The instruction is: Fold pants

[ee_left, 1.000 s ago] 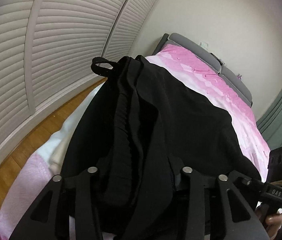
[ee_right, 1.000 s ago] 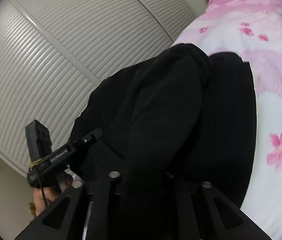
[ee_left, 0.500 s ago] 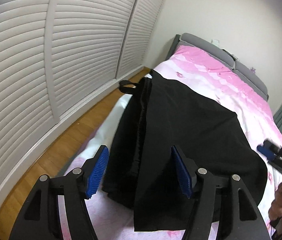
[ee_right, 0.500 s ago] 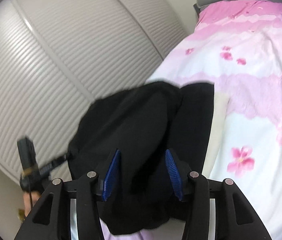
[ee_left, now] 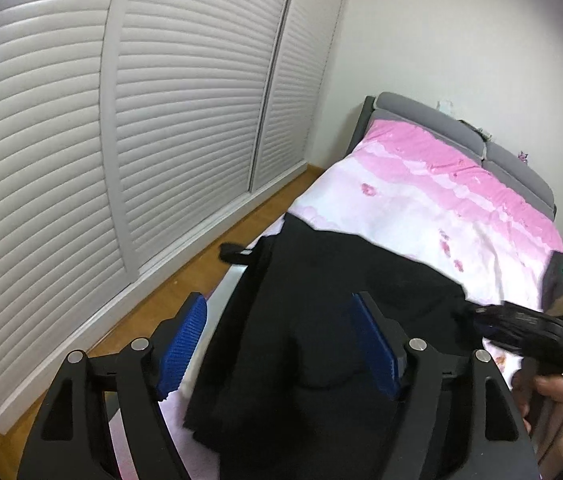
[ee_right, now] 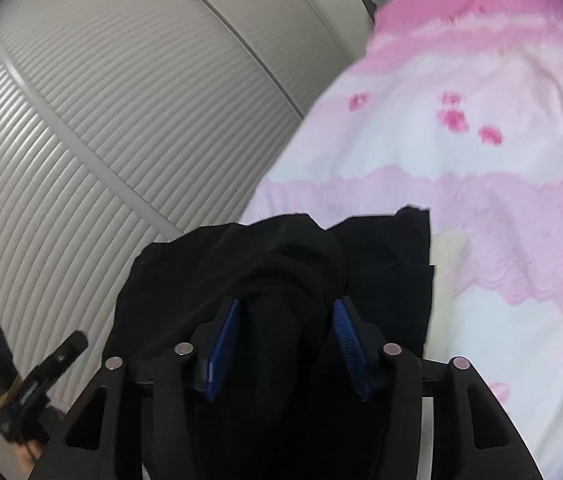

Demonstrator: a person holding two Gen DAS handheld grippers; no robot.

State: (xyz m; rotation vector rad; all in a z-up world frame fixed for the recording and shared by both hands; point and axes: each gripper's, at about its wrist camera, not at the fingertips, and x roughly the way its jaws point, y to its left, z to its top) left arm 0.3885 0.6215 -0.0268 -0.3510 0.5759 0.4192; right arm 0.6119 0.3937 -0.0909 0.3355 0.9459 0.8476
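Note:
The black pants (ee_left: 321,280) lie folded on the near left corner of the bed, with a belt loop sticking out over its left edge. My left gripper (ee_left: 281,336) hovers above them; its jaws are opening and the blue pads (ee_left: 185,344) touch nothing. In the right wrist view the pants (ee_right: 241,256) bunch up in front of my right gripper (ee_right: 285,344). Its jaws are opening too, and cloth shows between the pads without being pinched. The right gripper (ee_left: 481,314) also appears at the pants' right edge, held by a hand (ee_left: 553,392).
The bed carries a pink and white flowered cover (ee_left: 421,200) and has a grey headboard (ee_left: 421,112). White louvred wardrobe doors (ee_left: 121,120) run along the left, with a strip of wooden floor (ee_left: 185,276) between them and the bed.
Both grippers were shut on the black cloth and have let it go. Both drew back, the left one rising, and the pants now lie on the bed.

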